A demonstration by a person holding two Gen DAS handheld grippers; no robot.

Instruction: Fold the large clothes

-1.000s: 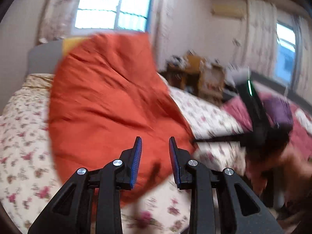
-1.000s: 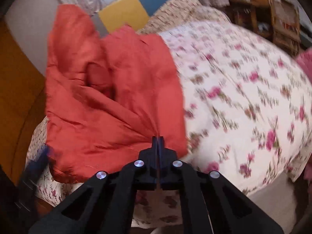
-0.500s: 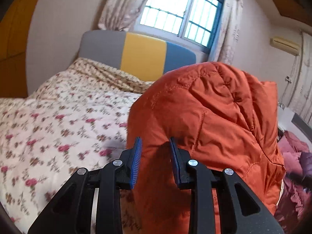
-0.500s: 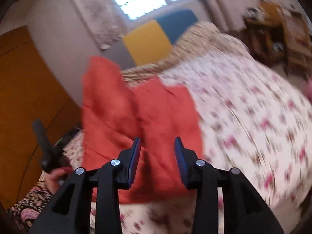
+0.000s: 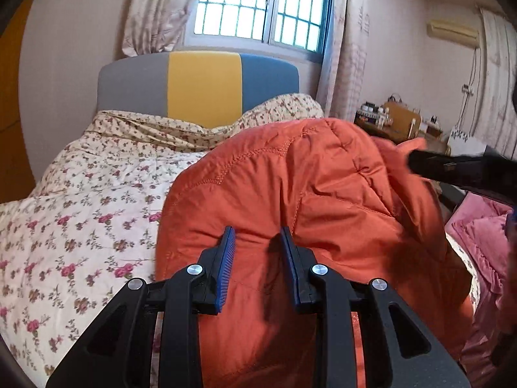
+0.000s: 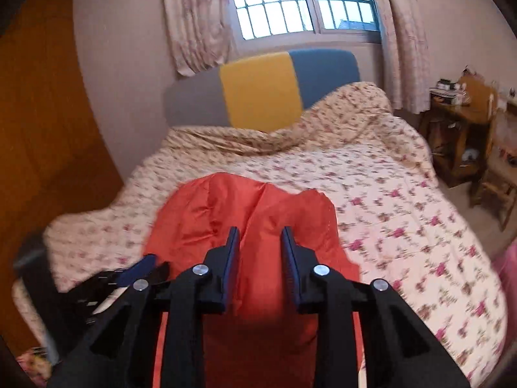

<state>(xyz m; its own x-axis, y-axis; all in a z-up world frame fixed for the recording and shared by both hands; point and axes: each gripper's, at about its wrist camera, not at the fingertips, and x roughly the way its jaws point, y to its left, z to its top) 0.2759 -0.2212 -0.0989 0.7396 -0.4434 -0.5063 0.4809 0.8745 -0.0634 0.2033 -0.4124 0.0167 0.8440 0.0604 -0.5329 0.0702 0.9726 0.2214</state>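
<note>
An orange quilted jacket (image 5: 307,200) lies bunched on the floral bed cover (image 5: 80,210), near the foot of the bed. My left gripper (image 5: 257,242) is open and empty, just above its near edge. In the right wrist view the jacket (image 6: 258,213) lies on the cover (image 6: 387,200) straight ahead. My right gripper (image 6: 260,242) is open and empty above it. The right gripper also shows in the left wrist view (image 5: 458,171), over the jacket's right side. The left gripper shows blurred at the lower left of the right wrist view (image 6: 129,274).
A grey, yellow and blue headboard (image 5: 200,84) stands under a barred window (image 5: 261,6). A wooden door (image 6: 38,129) is at the left. Wooden furniture (image 6: 468,129) stands at the right. Pink bedding (image 5: 478,236) lies right of the bed.
My right gripper let go of the jacket and opened. The jacket dropped from its raised spread onto the bed in a heap. Both grippers swung to face the headboard.
</note>
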